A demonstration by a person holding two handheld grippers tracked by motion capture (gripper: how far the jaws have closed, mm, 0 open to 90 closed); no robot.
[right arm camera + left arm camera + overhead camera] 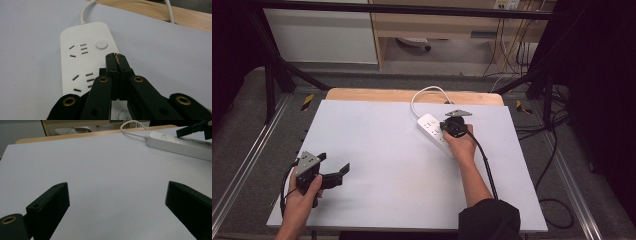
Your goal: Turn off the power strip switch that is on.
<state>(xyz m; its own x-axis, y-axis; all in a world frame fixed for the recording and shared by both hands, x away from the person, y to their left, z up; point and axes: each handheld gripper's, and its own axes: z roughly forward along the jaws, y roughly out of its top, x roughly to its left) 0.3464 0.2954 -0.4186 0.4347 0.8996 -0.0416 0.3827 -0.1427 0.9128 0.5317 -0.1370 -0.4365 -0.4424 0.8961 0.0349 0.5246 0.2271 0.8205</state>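
A white power strip [435, 133] lies on the pale worktop [377, 145], right of the middle and toward the far edge, set at a slant. Its white cord [424, 93] loops from its far end back over the wooden strip along the far edge of the worktop.

The right hand-held gripper [116, 58] is over the power strip with its jaws pressed together, nothing between them. In the right gripper view the tips sit just near of the round button [101, 44] and to the right of the socket slots; I cannot tell whether they touch the strip's face. The right hand [460, 143] holds it from the near side.

The left hand-held gripper [337, 175] is at the near left of the worktop, well apart from the strip, jaws spread wide over bare surface, held by the left hand [302, 200]
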